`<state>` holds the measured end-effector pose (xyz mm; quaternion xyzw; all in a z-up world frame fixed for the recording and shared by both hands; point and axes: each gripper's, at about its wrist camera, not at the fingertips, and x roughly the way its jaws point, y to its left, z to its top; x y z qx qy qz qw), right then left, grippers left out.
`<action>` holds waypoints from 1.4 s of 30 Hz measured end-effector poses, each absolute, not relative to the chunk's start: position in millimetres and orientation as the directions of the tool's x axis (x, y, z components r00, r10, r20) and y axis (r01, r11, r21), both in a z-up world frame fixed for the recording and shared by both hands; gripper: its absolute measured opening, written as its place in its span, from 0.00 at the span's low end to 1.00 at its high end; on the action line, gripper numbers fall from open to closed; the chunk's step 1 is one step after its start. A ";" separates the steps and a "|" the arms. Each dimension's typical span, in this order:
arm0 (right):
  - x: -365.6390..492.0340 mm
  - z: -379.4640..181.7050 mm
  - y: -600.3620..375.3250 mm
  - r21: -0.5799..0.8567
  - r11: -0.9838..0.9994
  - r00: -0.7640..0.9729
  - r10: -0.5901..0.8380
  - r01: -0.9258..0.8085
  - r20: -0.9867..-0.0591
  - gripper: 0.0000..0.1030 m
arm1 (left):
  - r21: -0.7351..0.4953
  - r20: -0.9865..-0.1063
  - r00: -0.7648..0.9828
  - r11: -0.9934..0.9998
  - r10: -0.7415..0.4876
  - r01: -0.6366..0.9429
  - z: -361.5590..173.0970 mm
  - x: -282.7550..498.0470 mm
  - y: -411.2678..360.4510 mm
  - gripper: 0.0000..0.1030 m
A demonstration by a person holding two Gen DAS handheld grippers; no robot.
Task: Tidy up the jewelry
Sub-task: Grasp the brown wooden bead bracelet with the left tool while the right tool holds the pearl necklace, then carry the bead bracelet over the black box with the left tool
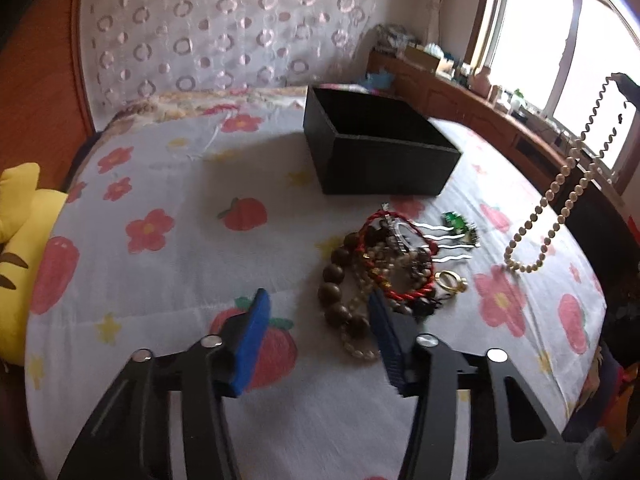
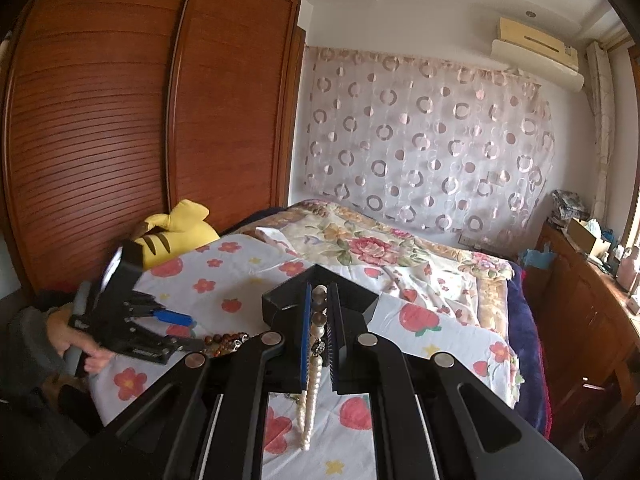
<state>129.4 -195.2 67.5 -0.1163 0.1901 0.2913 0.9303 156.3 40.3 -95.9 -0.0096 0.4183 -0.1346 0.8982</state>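
A pearl necklace (image 2: pixel 317 344) is being pinched between the closed fingers of the right gripper (image 2: pixel 320 320), dangling above the bedspread (image 1: pixel 168 184). The left gripper (image 1: pixel 316 312) is being held wide beside the jewelry pile (image 1: pixel 384 264). Beyond, a black box (image 1: pixel 376 160) is being shown.

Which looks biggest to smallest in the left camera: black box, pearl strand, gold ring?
1. Open black rectangular box
2. Hanging white pearl strand, though nearness may skew it
3. Small gold ring
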 end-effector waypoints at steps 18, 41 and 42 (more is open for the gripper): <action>128.0 55.5 -190.8 -0.091 0.803 0.748 0.499 -0.589 -0.437 0.08 | -0.064 -0.718 0.649 0.952 -0.252 0.298 -58.9 153.1 30.2 0.12; 127.1 60.8 -189.4 -0.097 0.801 0.754 0.506 -0.591 -0.419 0.08 | -0.048 -0.570 0.759 0.936 -0.313 0.350 45.6 147.5 8.4 0.12; 126.9 61.4 -188.7 -0.097 0.801 0.754 0.506 -0.591 -0.418 0.08 | -0.050 -0.567 0.761 0.936 -0.315 0.350 48.2 147.8 8.7 0.12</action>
